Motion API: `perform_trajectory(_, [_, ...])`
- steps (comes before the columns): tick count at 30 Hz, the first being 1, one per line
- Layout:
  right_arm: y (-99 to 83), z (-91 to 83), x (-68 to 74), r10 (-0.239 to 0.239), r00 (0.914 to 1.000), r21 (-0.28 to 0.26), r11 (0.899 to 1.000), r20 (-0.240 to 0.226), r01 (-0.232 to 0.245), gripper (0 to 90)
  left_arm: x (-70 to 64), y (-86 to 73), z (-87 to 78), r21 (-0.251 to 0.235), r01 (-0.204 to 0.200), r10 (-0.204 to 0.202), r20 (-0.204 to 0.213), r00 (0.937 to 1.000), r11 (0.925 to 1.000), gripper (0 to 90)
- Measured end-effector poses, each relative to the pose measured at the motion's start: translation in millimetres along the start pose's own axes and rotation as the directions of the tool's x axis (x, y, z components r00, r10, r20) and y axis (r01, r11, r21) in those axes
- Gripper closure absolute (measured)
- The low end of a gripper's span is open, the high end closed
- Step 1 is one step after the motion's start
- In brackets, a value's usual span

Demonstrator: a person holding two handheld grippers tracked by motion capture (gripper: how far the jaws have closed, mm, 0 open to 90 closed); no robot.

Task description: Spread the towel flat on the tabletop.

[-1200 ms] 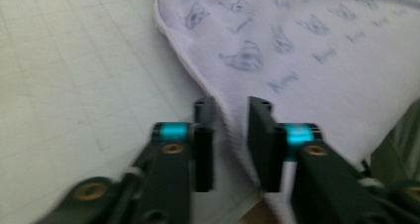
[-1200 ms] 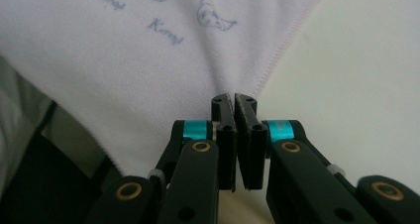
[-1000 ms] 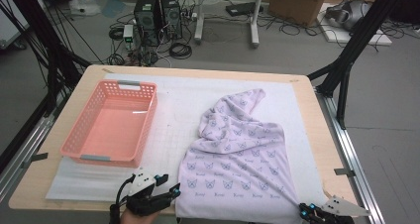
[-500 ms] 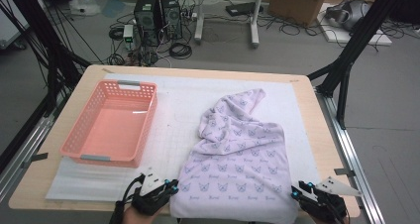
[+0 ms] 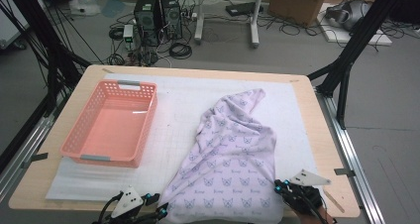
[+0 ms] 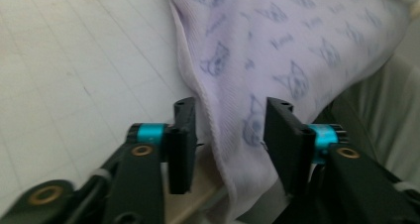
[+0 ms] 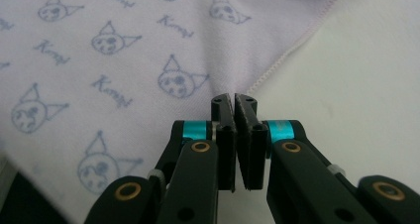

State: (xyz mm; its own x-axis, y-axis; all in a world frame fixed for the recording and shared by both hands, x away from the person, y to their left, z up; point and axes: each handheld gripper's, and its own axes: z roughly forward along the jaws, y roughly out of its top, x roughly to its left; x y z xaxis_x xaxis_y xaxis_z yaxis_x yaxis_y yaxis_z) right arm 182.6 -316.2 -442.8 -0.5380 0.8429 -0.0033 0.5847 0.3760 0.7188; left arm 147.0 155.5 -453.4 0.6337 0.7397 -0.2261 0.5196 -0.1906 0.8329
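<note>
Workshop room with grey floor.
Two black computer towers (image 5: 159, 13) are standing beyond the wooden table (image 5: 331, 149), cables are trailing about, and a cardboard box (image 5: 293, 2) is sitting nearby.

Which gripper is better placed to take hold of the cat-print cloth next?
Left. The left gripper is open with the cat-print cloth edge between its jaws; the right gripper already looks shut on the cloth near its hem.

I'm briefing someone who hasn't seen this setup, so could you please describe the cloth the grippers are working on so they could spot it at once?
On the white mat covering the wooden table, look right of the pink basket. The cloth lies rumpled there, running from a peak near the table's middle to the near edge. It is the only fabric: pale lilac, printed with small cat faces and script words.
</note>
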Motion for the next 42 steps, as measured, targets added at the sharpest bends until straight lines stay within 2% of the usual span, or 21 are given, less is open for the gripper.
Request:
perform_trajectory(4, [-25.3, -27.6, -5.7, -0.007, 0.9994, 0.017, 1.0, 0.034, 0.006, 87.3, 4.4, 7.3, 4.4, -0.034, 0.012, -0.012, -0.009, 0.9999, 0.9994, 47.4])
perform_trajectory(6, [-37.0, -39.3, -8.9, 0.008, 0.9991, 0.016, 1.0, 0.042, -0.008, 87.3, 7.5, 11.8, 8.0, -0.041, 0.014, -0.015, -0.014, 0.9998, 0.999, 47.5])
perform_trajectory(8, [-44.4, -46.3, -12.2, 0.03, 0.999, 0.01, 0.999, 0.032, -0.03, 87.0, 11.4, 16.8, 13.1, -0.047, 0.02, -0.021, -0.009, 0.9997, 0.9987, 48.6])
perform_trajectory(9, [-46.1, -47.8, -13.7, 0.031, 0.9994, -0.001, 1.0, 0.016, -0.031, 85.4, 13.4, 19.1, 16.4, -0.049, 0.023, -0.024, -0.013, 0.9996, 0.9985, 48.7])
perform_trajectory(12, [-41.9, -48.8, -17.7, 0.059, 0.9982, -0.056, 0.997, 0.011, -0.058, 68.9, 21.0, 27.5, 28.4, -0.043, 0.04, -0.04, -0.014, 0.9991, 0.9983, 51.1])
perform_trajectory(14, [-35.2, -46.6, -22.2, 0.078, 0.9966, -0.091, 0.993, 0.025, -0.076, 63.4, 27.1, 36.6, 37.4, -0.046, 0.039, -0.039, -0.009, 0.9992, 0.9982, 53.2])
perform_trajectory(17, [-24.7, -36.7, -34.3, 0.111, 0.9927, -0.103, 0.989, 0.046, -0.106, 62.1, 35.3, 53.2, 50.9, -0.066, 0.048, -0.047, 0.018, 0.9987, 0.9967, 55.2])
perform_trajectory(19, [-18.6, -28.8, -43.0, 0.131, 0.9899, -0.094, 0.988, 0.054, -0.126, 62.0, 39.1, 62.2, 61.2, -0.063, 0.041, -0.038, 0.037, 0.9986, 0.9972, 57.0])
perform_trajectory(23, [-10.8, -18.0, -54.0, 0.151, 0.9865, -0.109, 0.984, 0.063, -0.144, 61.5, 42.4, 74.4, 79.3, -0.037, 0.03, -0.029, 0.024, 0.9993, 0.9989, 62.8])
perform_trajectory(25, [-7.0, -15.5, -55.4, 0.15, 0.9875, -0.121, 0.982, 0.047, -0.143, 60.7, 44.7, 81.5, 88.0, -0.027, 0.02, -0.02, 0.011, 0.9997, 0.9994, 65.9])
perform_trajectory(27, [-1.0, -13.5, -55.5, 0.13, 0.9907, -0.131, 0.984, 0.041, -0.123, 60.3, 49.1, 89.4, 97.7, -0.012, 0.029, -0.029, 0.009, 0.9995, 0.9995, 68.0])
perform_trajectory(31, [11.3, -8.8, -59.2, 0.118, 0.9926, -0.159, 0.981, 0.028, -0.112, 59.7, 57.9, 103.8, 118.6, 0.028, 0.026, -0.025, -0.02, 0.9995, 0.9993, 68.3])
perform_trajectory(32, [13.4, -6.9, -60.4, 0.117, 0.9928, -0.166, 0.98, 0.023, -0.112, 59.6, 59.0, 106.4, 124.0, 0.051, 0.014, -0.013, -0.027, 0.9996, 0.9986, 68.4])
perform_trajectory(34, [17.5, -2.9, -61.6, 0.115, 0.9932, -0.169, 0.979, 0.02, -0.11, 59.4, 61.4, 108.7, 134.6, 0.067, 0.02, -0.018, -0.033, 0.9993, 0.9976, 68.5])
perform_trajectory(36, [20.7, 0.0, -62.0, 0.105, 0.9943, -0.168, 0.981, 0.019, -0.1, 59.3, 61.2, 107.7, 143.8, 0.068, 0.036, -0.034, -0.026, 0.9991, 0.997, 68.8])
perform_trajectory(38, [22.4, 1.3, -61.6, 0.105, 0.9943, -0.169, 0.98, 0.015, -0.101, 59.2, 58.6, 107.3, 149.4, 0.082, 0.026, -0.023, -0.036, 0.9991, 0.9963, 68.2])
perform_trajectory(40, [22.3, 1.9, -60.3, 0.104, 0.9945, -0.163, 0.982, 0.016, -0.1, 59.2, 55.8, 108.1, 152.2, 0.07, 0.042, -0.041, -0.015, 0.999, 0.9967, 65.7])
perform_trajectory(42, [20.9, 2.9, -59.8, 0.099, 0.995, -0.155, 0.983, 0.015, -0.095, 59.2, 50.4, 108.6, 154.9, 0.076, 0.022, -0.02, -0.025, 0.9995, 0.9969, 60.8])
